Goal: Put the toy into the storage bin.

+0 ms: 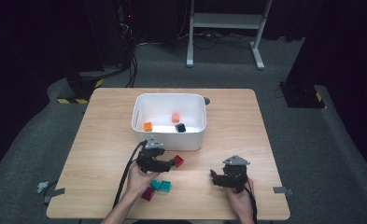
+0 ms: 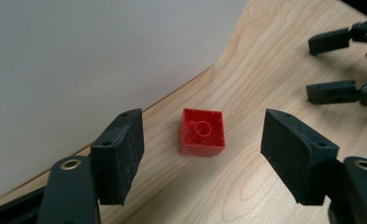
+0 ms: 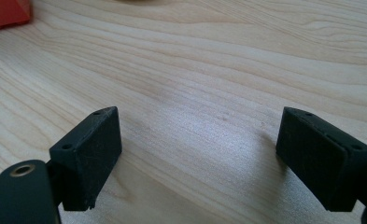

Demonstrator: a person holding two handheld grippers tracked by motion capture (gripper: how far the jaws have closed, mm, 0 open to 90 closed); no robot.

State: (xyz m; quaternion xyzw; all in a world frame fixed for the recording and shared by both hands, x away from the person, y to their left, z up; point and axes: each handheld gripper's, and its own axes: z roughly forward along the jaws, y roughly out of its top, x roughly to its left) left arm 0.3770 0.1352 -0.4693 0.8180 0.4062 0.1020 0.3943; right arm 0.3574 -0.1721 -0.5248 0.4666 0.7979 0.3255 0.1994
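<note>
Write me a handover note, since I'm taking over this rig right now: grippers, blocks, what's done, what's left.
Left gripper: open, jaws either side of the red block, not touching it. The block lies upside down on the table beside the bin.
Right gripper: open, nothing between its jaws, over bare table.
Done: an orange block, a second orange block and a dark block lie in the bin.
Left: probably the red block, the teal blocks and the magenta block near the left hand.

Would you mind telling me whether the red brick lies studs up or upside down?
Upside down: the red brick shows its hollow underside with a round tube, lying on the table.
</note>
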